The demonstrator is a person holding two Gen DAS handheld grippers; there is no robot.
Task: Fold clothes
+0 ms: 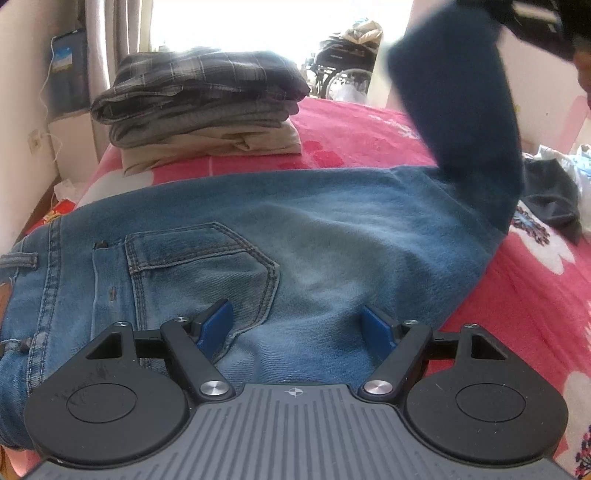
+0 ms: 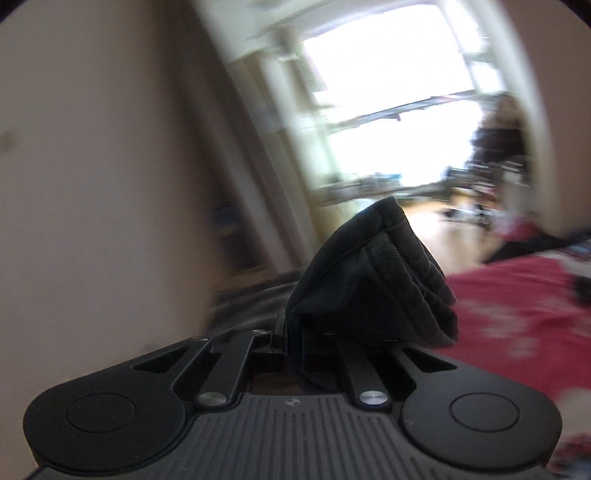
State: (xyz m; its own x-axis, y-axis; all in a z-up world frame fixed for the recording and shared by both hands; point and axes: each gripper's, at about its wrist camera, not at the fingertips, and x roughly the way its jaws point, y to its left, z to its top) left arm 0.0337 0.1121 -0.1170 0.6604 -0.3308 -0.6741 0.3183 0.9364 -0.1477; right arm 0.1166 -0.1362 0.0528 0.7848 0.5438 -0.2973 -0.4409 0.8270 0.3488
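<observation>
Two views covered the moment. In the left wrist view, the left tool (image 1: pixel 297 326) sat spread wide over the jeans (image 1: pixel 258 236) lying flat on the red bed (image 1: pixel 535 295), pads not pinching; one leg rose toward the upper right. In the right wrist view, the right tool (image 2: pixel 334 332) was pinching the dark hem (image 2: pixel 373 277), background blurred.

Home bedroom: bed (image 1: pixel 369 129) covered by red floral blanket, folded clothes stack (image 1: pixel 199 107) far left, curtained window (image 1: pixel 280 22) beyond.

Faded blue jeans (image 1: pixel 295 229), pink floral bedspread (image 1: pixel 535 295), grey plaid shirt (image 1: pixel 207 81) topping pile, blue-padded black fingers (image 1: pixel 214 326)
</observation>
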